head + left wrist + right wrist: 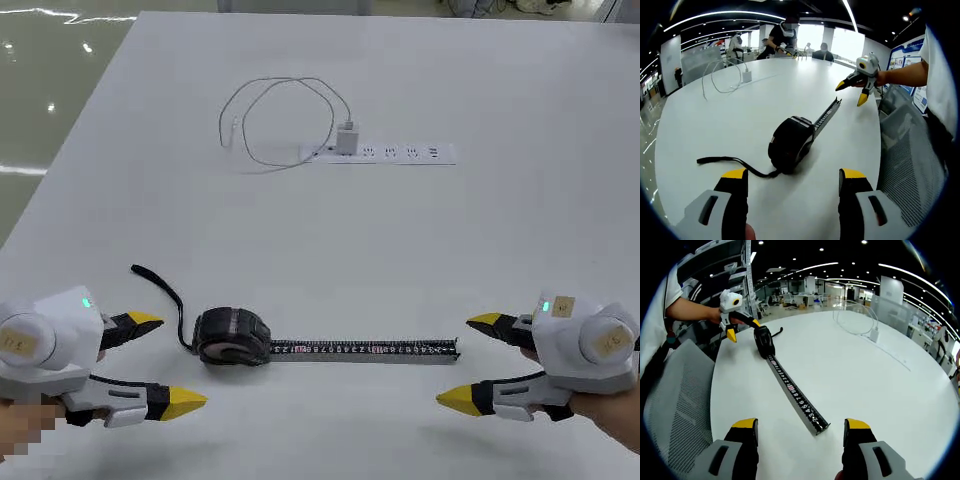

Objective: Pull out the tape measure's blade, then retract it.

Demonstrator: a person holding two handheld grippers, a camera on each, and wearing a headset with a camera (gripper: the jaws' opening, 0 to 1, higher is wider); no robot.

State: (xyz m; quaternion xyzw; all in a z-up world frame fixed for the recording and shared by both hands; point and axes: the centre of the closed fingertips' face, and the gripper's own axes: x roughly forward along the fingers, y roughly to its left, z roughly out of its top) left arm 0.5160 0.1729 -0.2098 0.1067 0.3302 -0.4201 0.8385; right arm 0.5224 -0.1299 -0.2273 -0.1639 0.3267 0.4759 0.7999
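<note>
Head view: the tape measure (232, 336) sits on the white counter (330, 250) between my two tongs, its blade (370, 348) drawn out flat toward the right.
Left tongs (182, 360): spread, pinching nothing, just beside the case (790, 142) but apart from it.
Right tongs (454, 360): spread and empty, tips flanking the blade's end hook (821, 429) without touching.
Step in hand: by my reading the pull-out is done and the retract is due.
Case: I'd clamp its flanks with the left tongs first, so it cannot skid when the spring takes up.
Blade: I'd pinch it near the hook with the right tongs and walk it back rather than let it whip.
Lock: I cannot make out a button or its state.
Strap (160, 287): lies loose behind the case; I'd keep it out of the left jaws.
</note>
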